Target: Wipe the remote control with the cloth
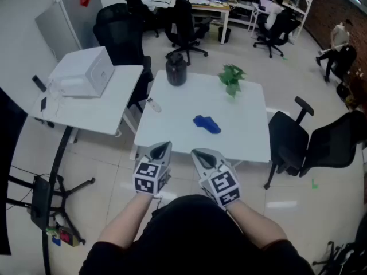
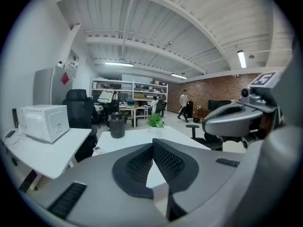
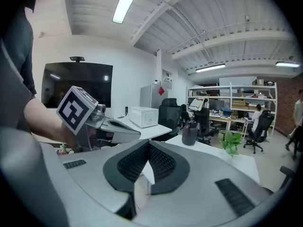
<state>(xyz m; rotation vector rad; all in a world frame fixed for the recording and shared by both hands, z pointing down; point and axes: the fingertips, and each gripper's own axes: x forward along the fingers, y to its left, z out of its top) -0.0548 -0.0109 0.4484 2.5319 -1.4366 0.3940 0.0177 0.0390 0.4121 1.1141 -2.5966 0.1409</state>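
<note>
**While both grippers wait short of the table, the cloth lies ungrasped**

Reading from the left, the remote control (image 1: 153, 105), apparently the small pale bar near the left edge of the white table (image 1: 246, 142), lies untouched. The left gripper (image 1: 162, 149) hovers before the table's near edge, its jaws clenched on nothing. The right gripper (image 1: 202, 154), just beside it, is likewise closed and empty. The blue cloth (image 1: 207, 124) sits crumpled at mid-table, apart from the remote and beyond both grippers. The task appears to stand at its outset, the reach for the cloth. That move requires one gripper to part its jaws, advance, and close on a raised fold.
</note>
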